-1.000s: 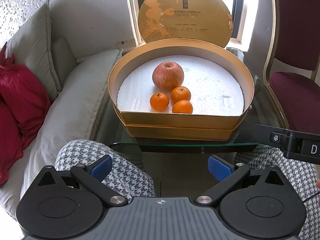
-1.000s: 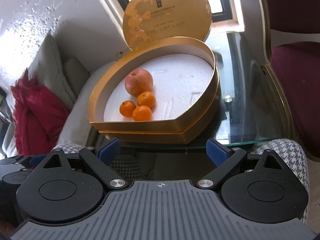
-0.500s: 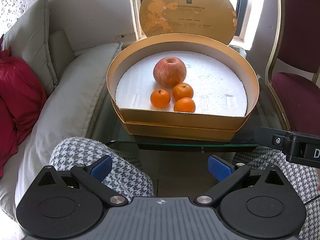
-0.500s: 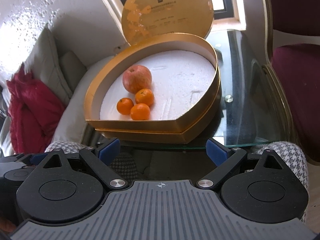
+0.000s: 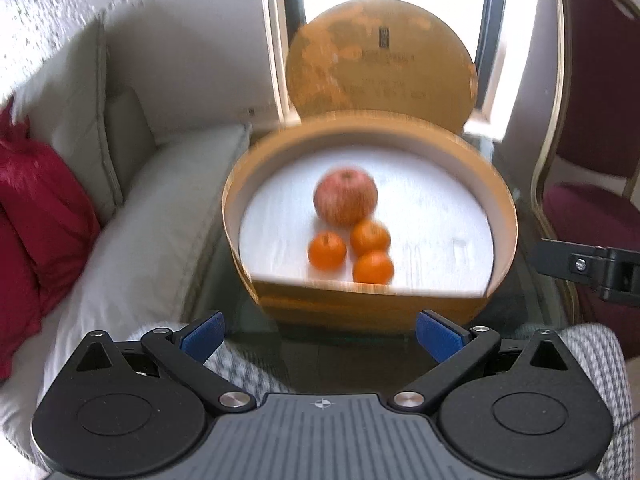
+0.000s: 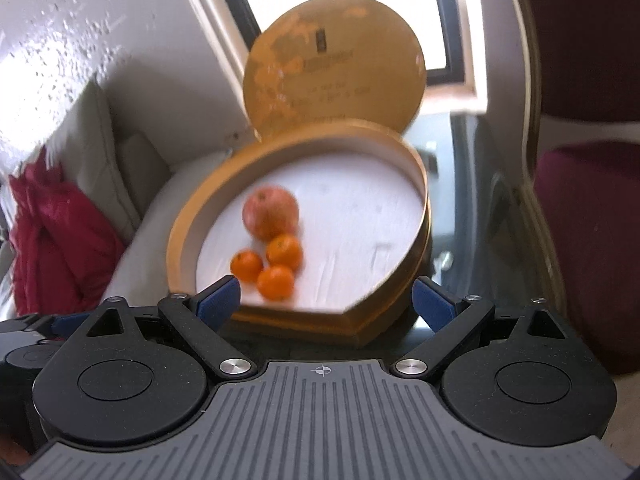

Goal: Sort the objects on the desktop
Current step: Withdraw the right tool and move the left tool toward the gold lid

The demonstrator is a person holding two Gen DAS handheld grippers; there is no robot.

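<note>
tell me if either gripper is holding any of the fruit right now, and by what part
Nothing is held. The left gripper and right gripper are both open and empty, short of the gold box.

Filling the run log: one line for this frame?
stage: approach | left gripper: open, empty | right gripper: open, empty | apple, three oranges in gold box | image blurred

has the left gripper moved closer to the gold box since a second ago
Yes. The left gripper has moved forward toward the gold box: its open fingers now almost reach the box's front wall, where a wide gap showed earlier.
</note>
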